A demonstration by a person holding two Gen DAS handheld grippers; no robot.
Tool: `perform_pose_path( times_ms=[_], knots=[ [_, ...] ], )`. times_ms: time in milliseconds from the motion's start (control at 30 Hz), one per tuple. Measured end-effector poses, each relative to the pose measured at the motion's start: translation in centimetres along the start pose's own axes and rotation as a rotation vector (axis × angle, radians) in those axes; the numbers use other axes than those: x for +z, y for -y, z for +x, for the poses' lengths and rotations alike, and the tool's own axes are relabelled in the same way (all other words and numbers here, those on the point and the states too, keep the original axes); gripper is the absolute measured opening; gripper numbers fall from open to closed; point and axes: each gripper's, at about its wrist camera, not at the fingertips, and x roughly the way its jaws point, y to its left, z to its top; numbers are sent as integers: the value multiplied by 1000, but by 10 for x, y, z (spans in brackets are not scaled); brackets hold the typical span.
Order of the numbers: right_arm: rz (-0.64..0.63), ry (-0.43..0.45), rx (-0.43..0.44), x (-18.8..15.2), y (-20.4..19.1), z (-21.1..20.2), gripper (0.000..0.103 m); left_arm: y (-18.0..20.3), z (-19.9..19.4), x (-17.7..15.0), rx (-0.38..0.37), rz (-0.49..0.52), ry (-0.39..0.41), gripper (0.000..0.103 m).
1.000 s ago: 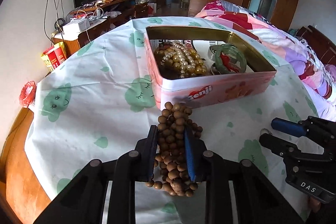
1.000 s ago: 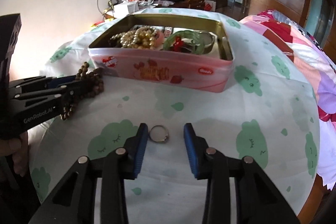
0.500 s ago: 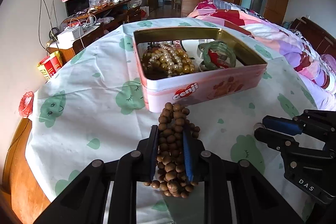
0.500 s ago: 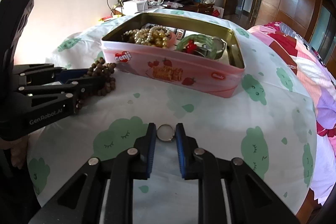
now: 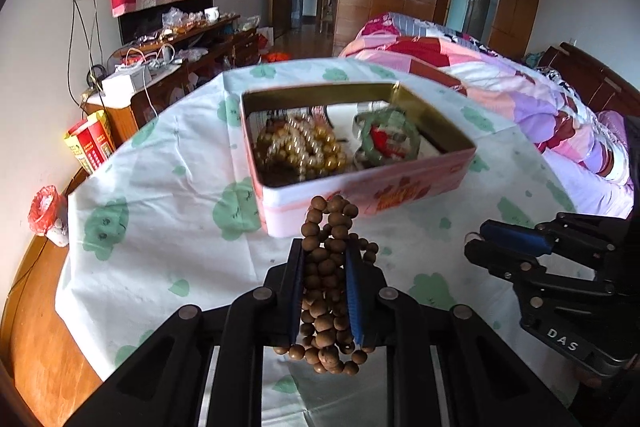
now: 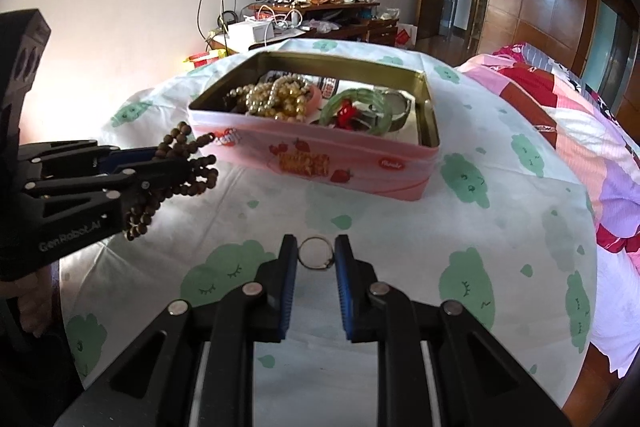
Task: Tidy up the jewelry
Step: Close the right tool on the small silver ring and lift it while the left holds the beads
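Left gripper (image 5: pixel 325 259): clenched on brown wooden bead string (image 5: pixel 328 291), just before pink open metal tin (image 5: pixel 400 187).
Right gripper (image 6: pixel 316 253): pinches small silver ring (image 6: pixel 315 253).
Surface: white cloth with green clouds (image 6: pixel 500 227).

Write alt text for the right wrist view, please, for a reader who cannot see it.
The right gripper pinches a small metal ring above a white tablecloth. At left, the left gripper holds brown wooden beads near a pink tin of jewelry.
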Motion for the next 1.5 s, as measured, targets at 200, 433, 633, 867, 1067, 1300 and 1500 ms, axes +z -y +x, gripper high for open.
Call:
perform_pose_path(
  times_ms=[200,433,633,867,1067,1300,1500],
  knots=[
    [4,27,-7,6,3,-9,21,4,-12,6,5,11,38,18],
    [10,56,-13,10,3,-16,4,5,-20,10,25,10,69,18],
    [10,45,-12,10,5,-18,4,1,-16,8,31,1,58,18],
    [16,1,30,3,4,-10,22,-6,-14,7,51,-18,47,18],
    [-62,-39,89,-8,-19,-5,39,-9,-18,6,62,-25,42,18],
    [-91,-87,88,-18,-31,8,39,-2,-15,2,44,-8,26,19],
    [-103,-75,84,-20,-36,5,22,-2,-16,2,43,-8,30,19]
  ],
)
